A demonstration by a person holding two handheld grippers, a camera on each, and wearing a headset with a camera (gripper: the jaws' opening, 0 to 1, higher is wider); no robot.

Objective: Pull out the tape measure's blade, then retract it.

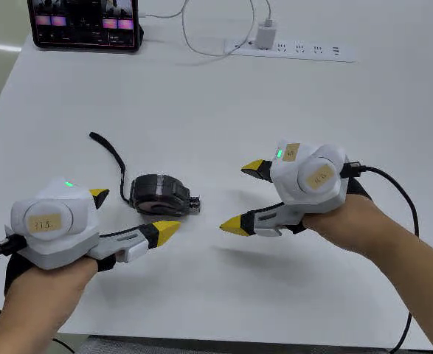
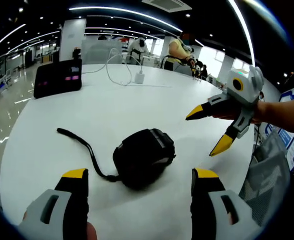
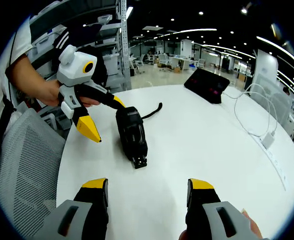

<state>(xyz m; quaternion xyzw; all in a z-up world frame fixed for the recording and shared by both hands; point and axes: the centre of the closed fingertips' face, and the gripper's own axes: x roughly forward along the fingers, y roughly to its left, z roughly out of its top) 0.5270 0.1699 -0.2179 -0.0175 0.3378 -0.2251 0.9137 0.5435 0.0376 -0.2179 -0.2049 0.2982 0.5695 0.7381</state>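
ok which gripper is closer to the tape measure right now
The left gripper: the black tape measure lies just ahead of its open jaws. The right gripper, also open, stands farther off, with bare table between them.

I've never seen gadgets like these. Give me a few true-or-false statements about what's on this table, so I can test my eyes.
1. The tape measure lies on the white table with its blade in. True.
2. The right tool is clamped on the tape measure. False: it is open and apart from it.
3. The left tool is open. True.
4. The tablet has a dark screen. False: the screen is lit.
5. The power strip has nothing plugged in. False: a white charger sits in it.
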